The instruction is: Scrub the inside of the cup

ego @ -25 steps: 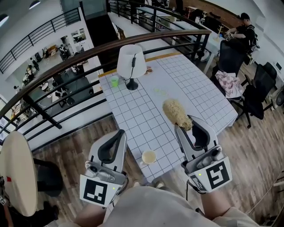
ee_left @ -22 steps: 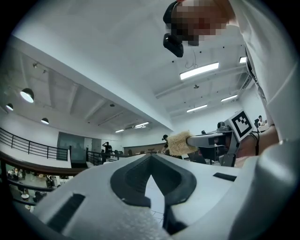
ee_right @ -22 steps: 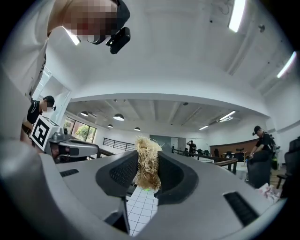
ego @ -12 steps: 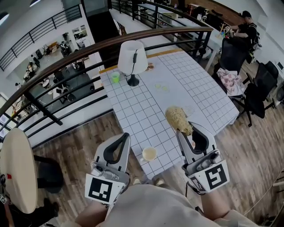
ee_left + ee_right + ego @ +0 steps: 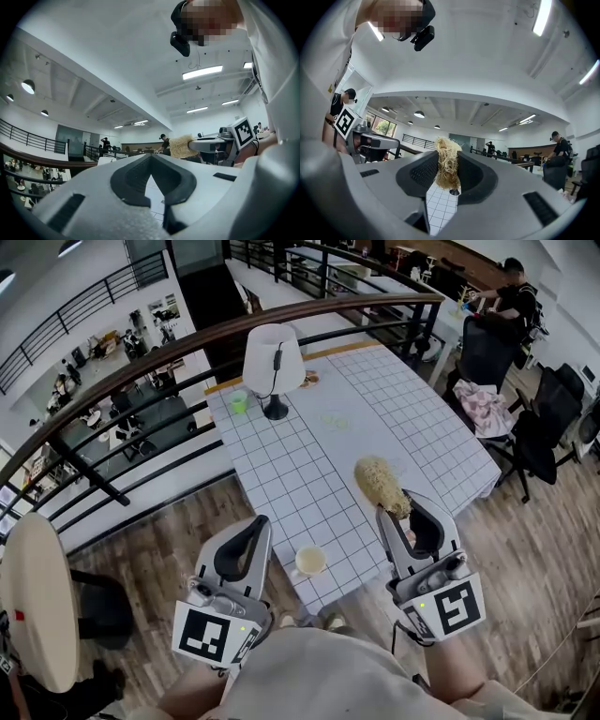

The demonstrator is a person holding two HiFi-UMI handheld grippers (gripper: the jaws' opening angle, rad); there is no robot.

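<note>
A cream cup [image 5: 310, 562] with a handle stands near the near edge of the white gridded table [image 5: 375, 418]. My left gripper [image 5: 257, 525] hangs just left of the cup, its jaws shut with nothing between them [image 5: 151, 166]. My right gripper [image 5: 398, 512] is shut on a tan fibrous loofah scrubber [image 5: 382, 486], which sticks out ahead of the jaws over the table's near right part. In the right gripper view the scrubber [image 5: 447, 161] is pinched between the pads. The left gripper view shows the scrubber [image 5: 179, 146] and the right gripper from the side.
A white lamp [image 5: 274, 362] on a black base and a small green cup [image 5: 240, 404] stand at the table's far end. A dark railing [image 5: 141, 357] runs behind the table. Black chairs [image 5: 539, 442] and a person [image 5: 511, 296] are at the far right.
Both grippers have sunk a little towards the table edge. The scrubber and right gripper have shifted slightly right in the head view. The cup has not moved.
</note>
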